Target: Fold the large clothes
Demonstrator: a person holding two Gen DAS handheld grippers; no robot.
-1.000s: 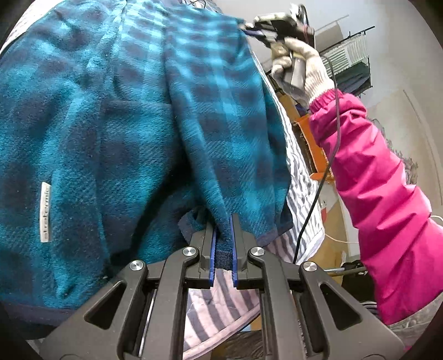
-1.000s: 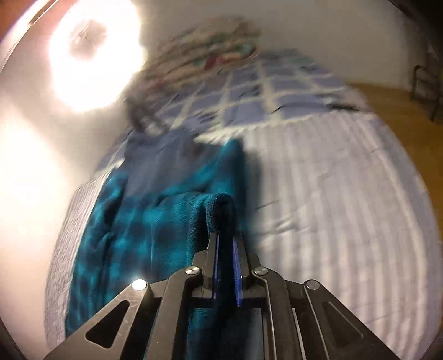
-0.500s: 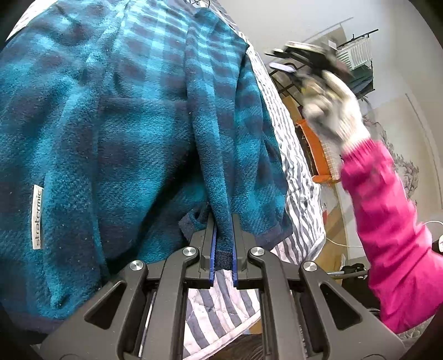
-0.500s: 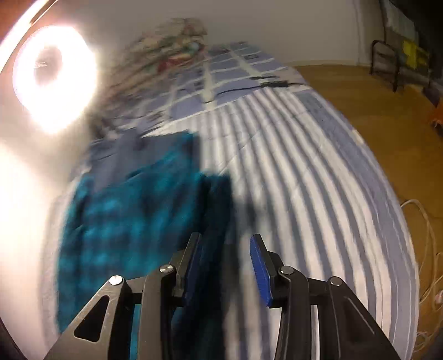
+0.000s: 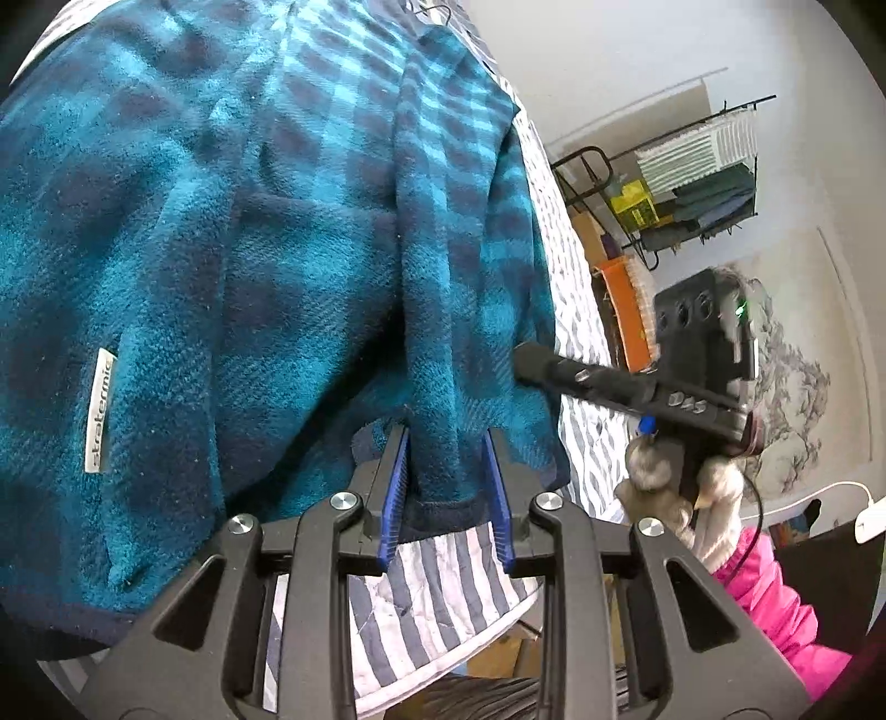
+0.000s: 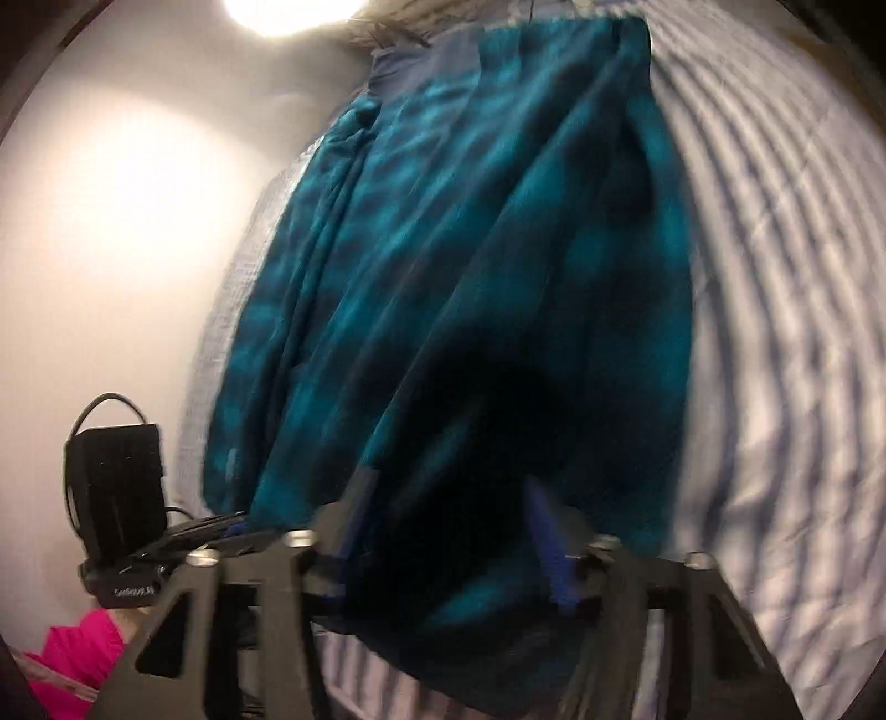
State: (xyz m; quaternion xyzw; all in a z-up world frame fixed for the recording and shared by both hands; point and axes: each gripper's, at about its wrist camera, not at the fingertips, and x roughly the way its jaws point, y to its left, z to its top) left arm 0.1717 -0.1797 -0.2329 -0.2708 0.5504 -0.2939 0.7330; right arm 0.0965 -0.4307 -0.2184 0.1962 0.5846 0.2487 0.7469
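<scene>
A teal plaid fleece garment [image 5: 249, 249] lies spread on the striped bedspread [image 5: 443, 576]. My left gripper [image 5: 446, 487] is at its near hem. The jaws are opening, and a raised fold of the hem stands loose between the blue pads. My right gripper [image 5: 523, 360], held by a gloved hand with a pink sleeve, points at the garment's right edge just beside the left one. In the blurred right wrist view the right gripper [image 6: 443, 531] stands open low over the garment [image 6: 470, 249], with dark fleece under and between its fingers. The left gripper [image 6: 221, 526] shows at that view's lower left.
The bedspread [image 6: 775, 332] stretches bare to the right of the garment. Beyond the bed's edge stand a black rack with folded cloth [image 5: 698, 183] and an orange crate [image 5: 620, 310]. A bright lamp [image 6: 288, 11] glares at the head of the bed, beside a pale wall.
The right gripper let go of the garment's far corner, opened and swung down to the near end beside the left gripper. The left jaws, shut on the hem fold before, have parted.
</scene>
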